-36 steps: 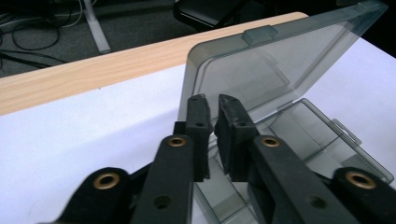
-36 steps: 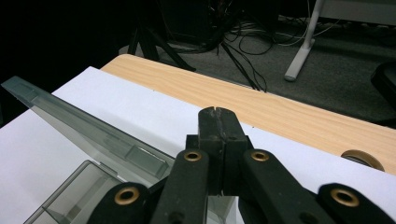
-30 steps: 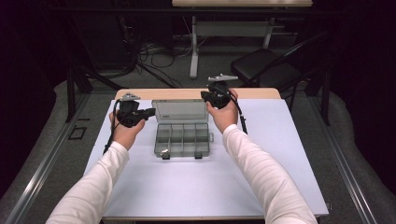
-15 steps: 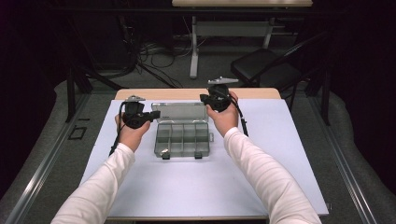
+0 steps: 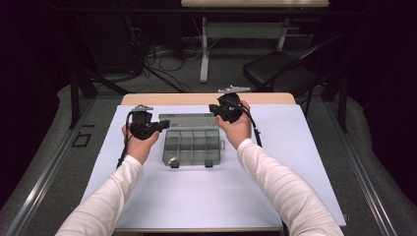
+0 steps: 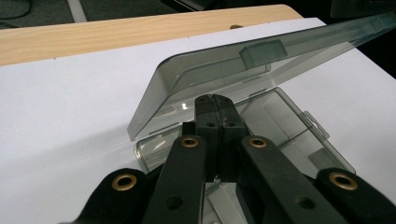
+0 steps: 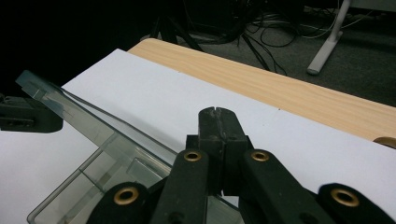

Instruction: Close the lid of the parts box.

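Note:
A clear grey compartment box (image 5: pixel 192 146) lies mid-table with its lid (image 5: pixel 192 120) raised and tilted on the far side. My left gripper (image 5: pixel 165 123) sits at the box's left rear corner and points right. Its jaws are shut with nothing between them. In the left gripper view its tips (image 6: pixel 215 99) sit just under the slanting lid (image 6: pixel 224 77); whether they touch it I cannot tell. My right gripper (image 5: pixel 213 107) is at the lid's right rear end, pointing left, shut and empty. In the right gripper view its tips (image 7: pixel 218 111) sit beside the lid (image 7: pixel 70 116).
The box rests on a white mat (image 5: pixel 295 187) covering a wooden table (image 5: pixel 196 98). Two small latches stick out from the box's front edge. Beyond the table stand a dark chair (image 5: pixel 280 73), a desk leg and floor cables.
My left gripper has shifted slightly right toward the box's corner. The lid looks a little steeper than a second ago. The right gripper has stayed put.

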